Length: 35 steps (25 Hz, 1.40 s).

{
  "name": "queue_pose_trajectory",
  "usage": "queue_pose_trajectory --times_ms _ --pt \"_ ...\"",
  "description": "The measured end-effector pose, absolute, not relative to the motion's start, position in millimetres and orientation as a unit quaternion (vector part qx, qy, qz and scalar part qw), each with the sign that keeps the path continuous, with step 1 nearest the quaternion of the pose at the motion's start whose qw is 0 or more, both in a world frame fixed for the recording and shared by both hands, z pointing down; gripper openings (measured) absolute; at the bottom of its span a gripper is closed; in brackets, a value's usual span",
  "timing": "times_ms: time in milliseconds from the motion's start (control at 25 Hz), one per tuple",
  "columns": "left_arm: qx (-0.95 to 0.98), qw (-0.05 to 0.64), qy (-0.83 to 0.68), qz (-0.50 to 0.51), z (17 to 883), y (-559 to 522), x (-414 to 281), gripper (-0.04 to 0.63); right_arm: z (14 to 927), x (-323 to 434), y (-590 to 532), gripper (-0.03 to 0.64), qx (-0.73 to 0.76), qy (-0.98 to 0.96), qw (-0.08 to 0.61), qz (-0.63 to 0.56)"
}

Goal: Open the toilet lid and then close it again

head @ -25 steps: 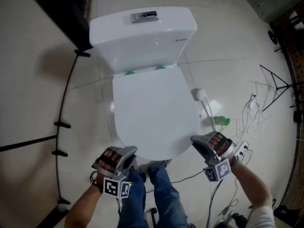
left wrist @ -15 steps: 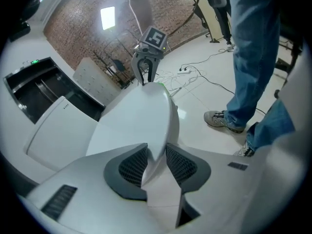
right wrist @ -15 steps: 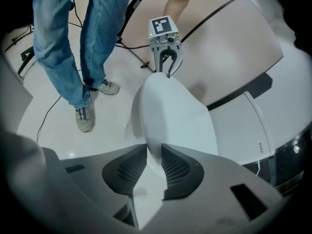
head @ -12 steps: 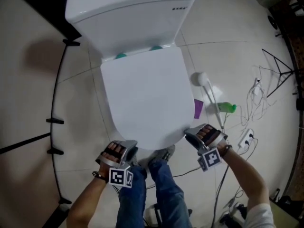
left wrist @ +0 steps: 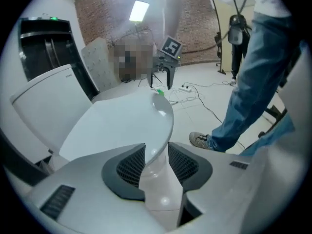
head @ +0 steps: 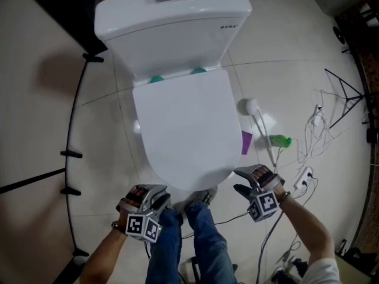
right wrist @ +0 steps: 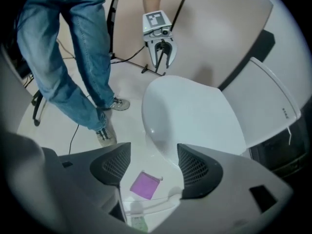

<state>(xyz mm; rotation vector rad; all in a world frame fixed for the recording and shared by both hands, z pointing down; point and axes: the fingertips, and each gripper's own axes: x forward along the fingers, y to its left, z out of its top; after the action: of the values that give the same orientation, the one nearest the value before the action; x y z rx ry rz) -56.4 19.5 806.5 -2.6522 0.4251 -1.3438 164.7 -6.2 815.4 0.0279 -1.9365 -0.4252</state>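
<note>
Left gripper (left wrist: 157,154) jaws have just eased apart, the shut toilet lid (head: 186,129) rim loose between them, and right gripper (right wrist: 153,165) jaws have just sprung wide over bare floor (right wrist: 127,129) with the lid beside one jaw, so a one-sided lift could let that slick rim slip.

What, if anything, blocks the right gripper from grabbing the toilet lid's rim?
Probably nothing: yes, it looks reachable. The right gripper, its jaws just opened wide, sits beside the closed toilet lid with the rim at their mouth, ungripped, and no obstacle between.

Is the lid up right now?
No, the lid lies flat and closed in front of the tank in the head view.
</note>
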Motion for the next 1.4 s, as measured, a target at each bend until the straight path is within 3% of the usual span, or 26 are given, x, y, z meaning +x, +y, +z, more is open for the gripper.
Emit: queue_pose_trajectory --times_ms 120,240,600,760,1000,1200,1400 --pt "-0.9 0.01 0.198 -0.388 743.0 -1.8 -72.3 0.14 757.6 160.5 -21.5 0.298 0.093 -0.842 0.519 -0.116" --pt "-0.917 -0.034 0.251 -0.309 651.8 -41.6 -75.2 0.14 668.0 145.3 -48.7 0.298 0.189 -0.874 0.447 -0.036" --pt "-0.942 0.021 0.294 -0.161 373.4 -129.4 -43.3 0.138 384.0 94.0 -105.6 0.298 0.335 -0.915 0.224 -0.001" --pt "-0.949 -0.017 0.306 -0.079 289.5 -131.1 -43.3 0.138 304.2 72.9 -102.7 0.297 0.334 -0.929 0.158 0.011" --pt "-0.95 -0.009 0.31 -0.032 223.2 -115.1 -56.3 0.138 238.0 60.0 -93.3 0.296 0.337 -0.934 0.114 0.031" --pt "-0.95 -0.016 0.311 0.003 213.3 -87.5 -60.4 0.138 219.0 59.4 -81.0 0.295 0.353 -0.933 0.053 0.041" --pt "-0.954 -0.003 0.3 -0.001 213.0 -68.3 -57.1 0.138 215.0 61.8 -76.1 0.295 0.36 -0.931 0.045 0.046"
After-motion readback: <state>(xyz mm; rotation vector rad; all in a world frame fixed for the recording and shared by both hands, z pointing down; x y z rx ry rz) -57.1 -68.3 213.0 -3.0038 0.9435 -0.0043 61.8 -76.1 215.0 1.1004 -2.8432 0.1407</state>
